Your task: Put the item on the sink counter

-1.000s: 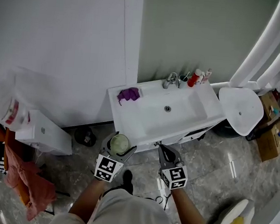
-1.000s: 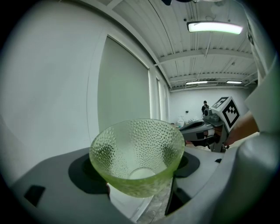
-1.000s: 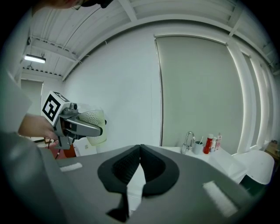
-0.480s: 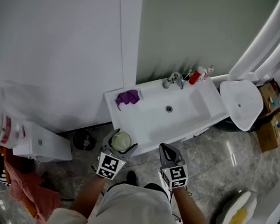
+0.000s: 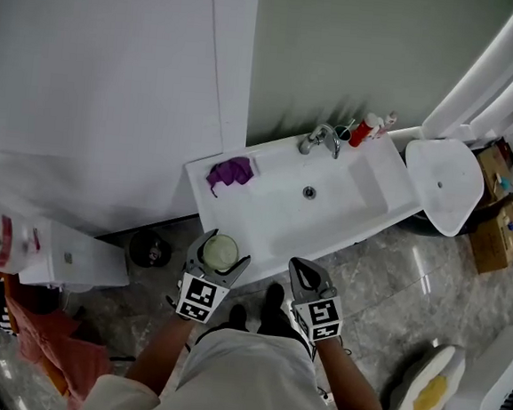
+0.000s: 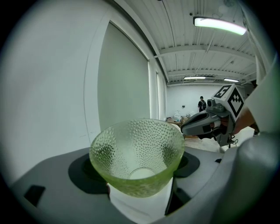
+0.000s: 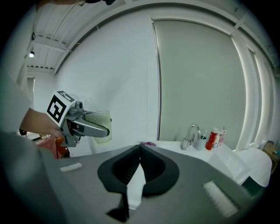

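Note:
A pale green dimpled glass cup [image 5: 220, 252] sits between the jaws of my left gripper [image 5: 220, 259], which is shut on it at the front edge of the white sink counter [image 5: 205, 206]. In the left gripper view the cup [image 6: 138, 153] fills the centre, mouth facing the camera. My right gripper [image 5: 305, 277] is shut and empty, just in front of the counter's front edge. It also shows in the left gripper view as the right gripper [image 6: 184, 128]. The right gripper view shows the left gripper [image 7: 105, 127] with the cup [image 7: 99, 120] off to the left.
On the counter lie a purple cloth [image 5: 228, 172], a faucet [image 5: 320, 139] and a red bottle [image 5: 363, 129] at the back. A white rounded fixture [image 5: 440, 193] stands to the right, cardboard boxes [image 5: 494, 238] beyond it. A white box [image 5: 69, 255] stands on the floor to the left.
Both grippers and the cup have come closer to the sink; the cup now overlaps the counter's front edge. The jaws look unchanged.

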Available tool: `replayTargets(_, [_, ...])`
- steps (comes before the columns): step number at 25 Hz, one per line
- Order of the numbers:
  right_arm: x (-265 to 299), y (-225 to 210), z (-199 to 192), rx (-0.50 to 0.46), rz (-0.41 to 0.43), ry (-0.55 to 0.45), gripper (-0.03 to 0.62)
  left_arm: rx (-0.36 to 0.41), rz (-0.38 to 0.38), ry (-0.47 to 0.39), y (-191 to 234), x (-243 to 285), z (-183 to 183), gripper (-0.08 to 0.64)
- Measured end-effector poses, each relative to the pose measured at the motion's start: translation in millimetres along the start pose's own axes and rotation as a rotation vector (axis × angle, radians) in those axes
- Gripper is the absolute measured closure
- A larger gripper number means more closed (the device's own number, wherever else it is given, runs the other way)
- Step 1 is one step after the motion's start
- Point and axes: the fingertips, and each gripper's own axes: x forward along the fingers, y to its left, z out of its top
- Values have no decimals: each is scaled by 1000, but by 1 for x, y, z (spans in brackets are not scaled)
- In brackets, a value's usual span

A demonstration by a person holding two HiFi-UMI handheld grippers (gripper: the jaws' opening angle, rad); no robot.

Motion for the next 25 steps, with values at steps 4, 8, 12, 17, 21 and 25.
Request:
replayTargets(4, [23,-5,-10,-11,66,32,581,-4,27,16,7,21,-6,163])
replayTargets(8, [47,-18,-15,-37,147,58,581,-16,73,27,15,44,-6,163])
replayTargets(12, [74,-34,-18,-56,228,88,581,-36,123,43,24,73,-11,163])
replayTargets(17, [107,-56,-28,-57,301,118,581,-62,187,68,39,111,-28,163])
replayTargets(21, [133,-70,-38,-52,341,145,581,-76,248,85,58,136,-43,163])
replayTargets(25, [156,-78,-48,-46,379,175,581,-100,309,119,80,158,-67,163])
